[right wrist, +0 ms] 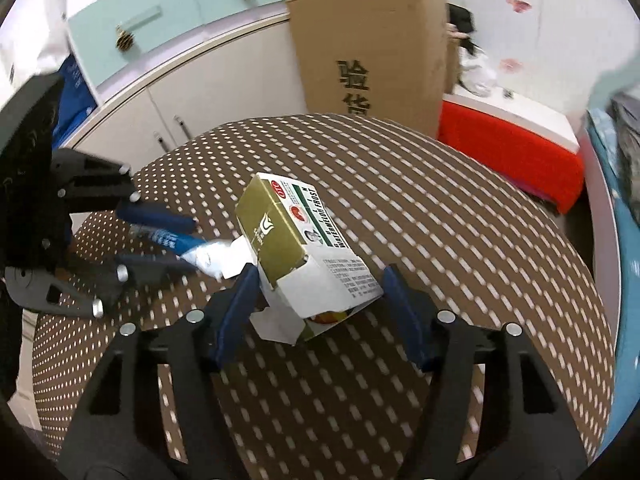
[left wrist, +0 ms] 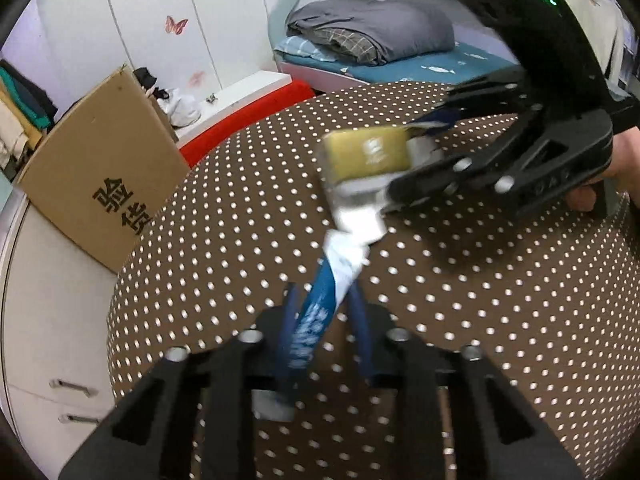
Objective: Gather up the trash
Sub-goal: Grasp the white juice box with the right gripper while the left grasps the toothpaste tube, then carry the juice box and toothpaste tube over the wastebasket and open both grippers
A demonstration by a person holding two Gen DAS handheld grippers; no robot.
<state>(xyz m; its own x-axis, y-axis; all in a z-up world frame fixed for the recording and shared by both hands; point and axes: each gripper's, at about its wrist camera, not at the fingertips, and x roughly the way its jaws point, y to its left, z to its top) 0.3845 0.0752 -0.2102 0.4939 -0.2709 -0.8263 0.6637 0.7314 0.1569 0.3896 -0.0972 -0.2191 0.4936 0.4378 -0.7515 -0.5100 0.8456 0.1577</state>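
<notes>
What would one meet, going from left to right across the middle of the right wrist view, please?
Left gripper closed on a blue-and-white wrapper → olive-and-white medicine box between the right gripper's fingers → bare dotted tablecloth → red cushion.

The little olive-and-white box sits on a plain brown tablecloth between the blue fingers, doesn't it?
Not plain: the right wrist view shows the brown tablecloth covered in white dots. The box does sit between the right gripper's blue fingers.
</notes>
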